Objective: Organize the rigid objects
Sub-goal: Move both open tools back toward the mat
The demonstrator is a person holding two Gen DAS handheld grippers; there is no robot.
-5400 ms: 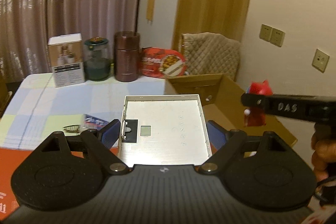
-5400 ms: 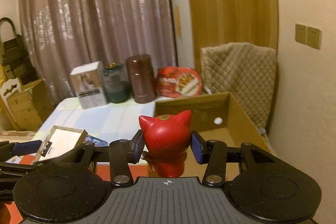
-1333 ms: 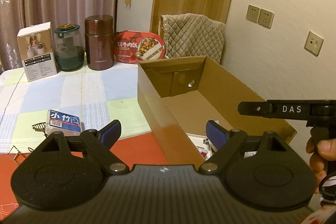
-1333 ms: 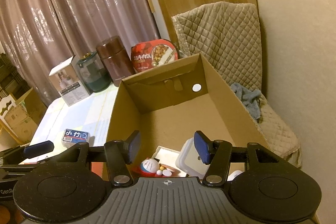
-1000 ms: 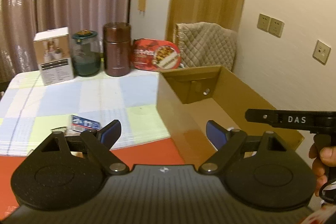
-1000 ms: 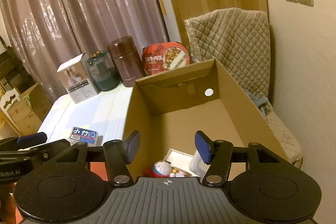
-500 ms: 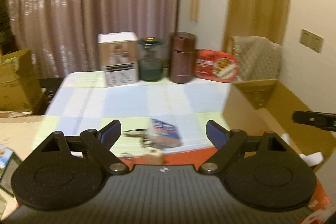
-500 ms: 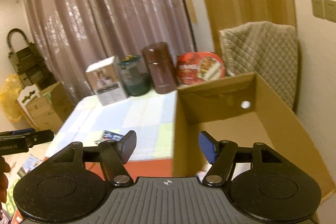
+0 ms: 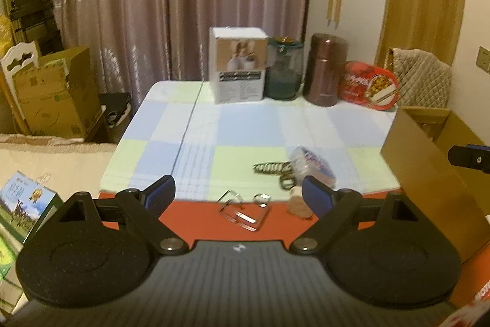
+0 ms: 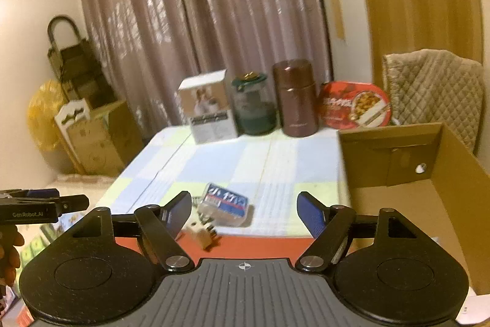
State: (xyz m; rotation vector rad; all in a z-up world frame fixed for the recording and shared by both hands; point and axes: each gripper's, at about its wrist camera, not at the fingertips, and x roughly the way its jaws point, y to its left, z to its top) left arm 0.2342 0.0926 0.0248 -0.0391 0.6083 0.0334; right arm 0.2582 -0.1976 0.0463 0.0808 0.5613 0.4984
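We are holding the left tool (image 9: 238,194) wide and empty above a clear stand (image 9: 243,212), right tool (image 10: 243,212) opening, empty, a blue packet (image 10: 226,204) lying just ahead on the surface (image 10: 245,161), cardboard box (image 10: 428,180) to its right.

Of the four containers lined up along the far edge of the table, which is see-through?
The green-lidded glass jar, second from the left; the white carton, brown metal flask and red bowl are opaque.

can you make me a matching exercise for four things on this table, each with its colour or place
Things:
1. flask
2. jar
3. white box
4. cardboard box

Descriptions:
A. open, at the table's right edge
B. brown, between the jar and the red food bowl
C. leftmost in the back row
D. green-tinted glass with a lid

Pairs: 1-B, 2-D, 3-C, 4-A
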